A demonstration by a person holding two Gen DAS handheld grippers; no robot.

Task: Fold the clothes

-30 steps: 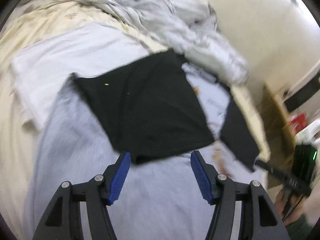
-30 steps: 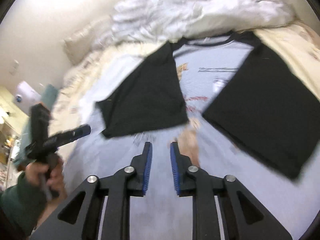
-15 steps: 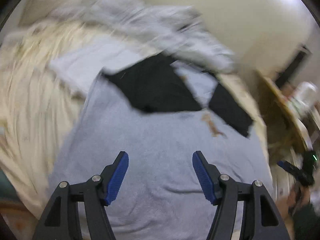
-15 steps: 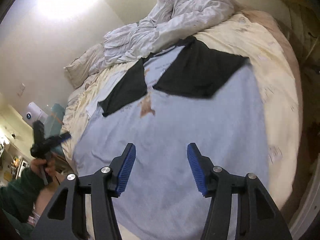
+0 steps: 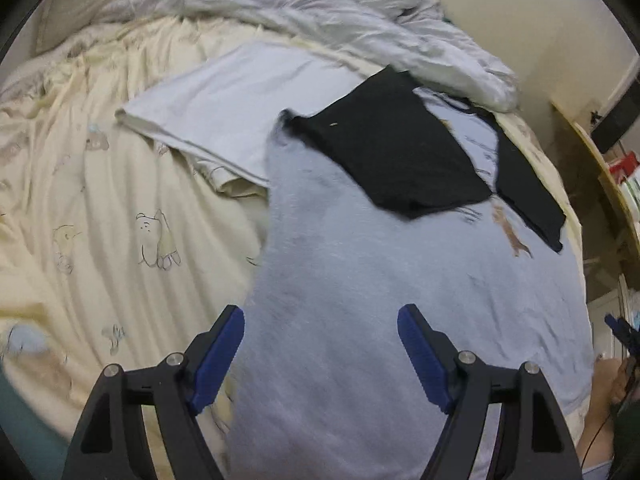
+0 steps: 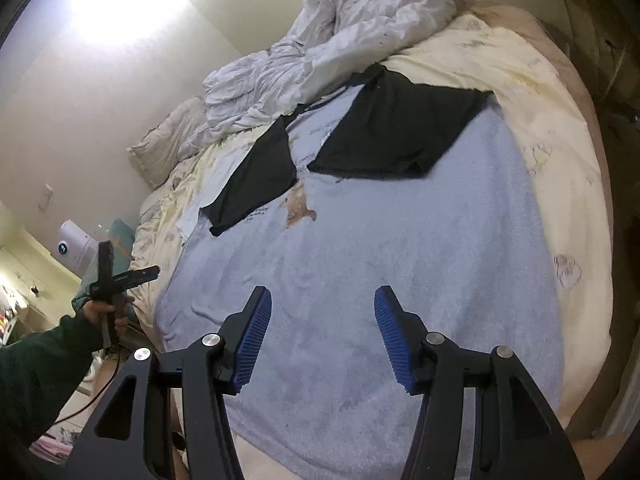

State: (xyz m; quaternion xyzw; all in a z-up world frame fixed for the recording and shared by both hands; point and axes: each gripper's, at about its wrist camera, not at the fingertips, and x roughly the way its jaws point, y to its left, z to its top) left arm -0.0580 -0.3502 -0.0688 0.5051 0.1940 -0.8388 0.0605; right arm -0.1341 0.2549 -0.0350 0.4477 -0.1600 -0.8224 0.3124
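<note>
Here the left gripper [image 5: 320, 344] hangs over the near part of the pale blue shirt [image 5: 380, 300], its jaws opening wide with only flat cloth below them and nothing pinched. Its blue pads [image 5: 218, 356] stand clear of the fabric; the left pad sits roughly over the shirt's left edge, where blue cloth meets the cream bedsheet [image 5: 100, 208]. The right gripper [image 6: 323, 334] also stands parted above the shirt's near half, empty, its ribbed blue pads [image 6: 394, 344] apart from the cloth.

The shirt lies spread front up across the bed, hem toward the near side and collar toward the far side. Both black sleeves are folded inward onto the chest: the left sleeve [image 5: 400, 152] lies as a broad dark panel, and the right sleeve [image 6: 400, 132] as another, the two nearly meeting in the middle. Between them a strip of printed lettering shows, and just nearer is a brown printed figure [image 6: 300, 208].

Left of the shirt, partly under its shoulder, lies a flat white folded cloth [image 5: 240, 96] on the sheet. Beyond the collar, a rumpled white duvet [image 6: 340, 48] is heaped along the far edge, against the wall. From the right wrist view, a hand in a dark green sleeve [image 6: 40, 368] holds the left gripper's handle off the bed's left side.
</note>
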